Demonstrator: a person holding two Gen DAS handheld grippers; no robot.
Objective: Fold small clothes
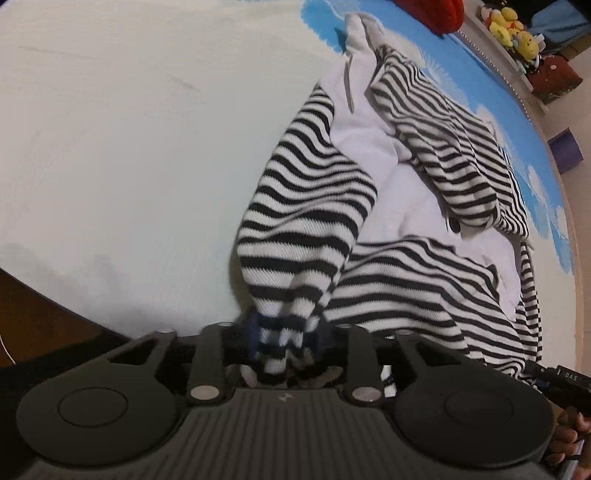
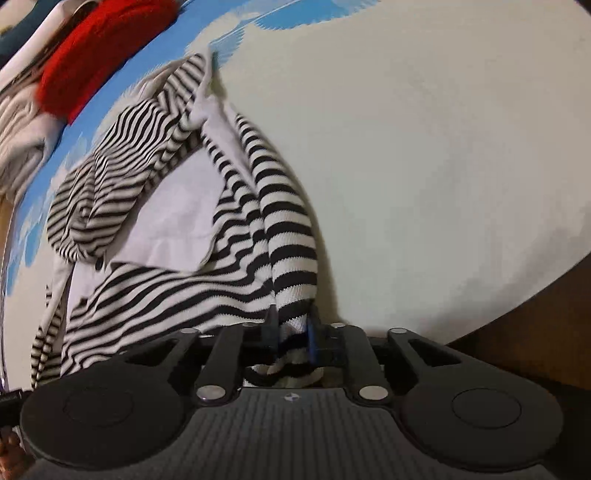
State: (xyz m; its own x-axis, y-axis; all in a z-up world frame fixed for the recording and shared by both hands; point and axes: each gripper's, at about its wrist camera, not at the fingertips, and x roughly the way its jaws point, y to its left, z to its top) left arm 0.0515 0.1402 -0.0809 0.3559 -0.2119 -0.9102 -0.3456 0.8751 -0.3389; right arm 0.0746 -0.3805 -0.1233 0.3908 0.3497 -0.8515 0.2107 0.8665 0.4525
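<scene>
Left gripper (image 1: 282, 341) pinches striped shirt (image 1: 314, 206) edge. Right gripper (image 2: 293, 336) pinches another edge. Uneven pull could bunch shirt; thin pinch could slip out.

striped fabric (image 1: 284, 343) hides the left gripper's (image 1: 282, 341) fingertips; red cloth (image 2: 99, 55) is blurred.

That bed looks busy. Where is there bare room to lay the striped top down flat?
The pale sheet beside the striped garment lies bare to the bed's dark edge. The blue-patterned side is crowded: red item and plush toys.
</scene>
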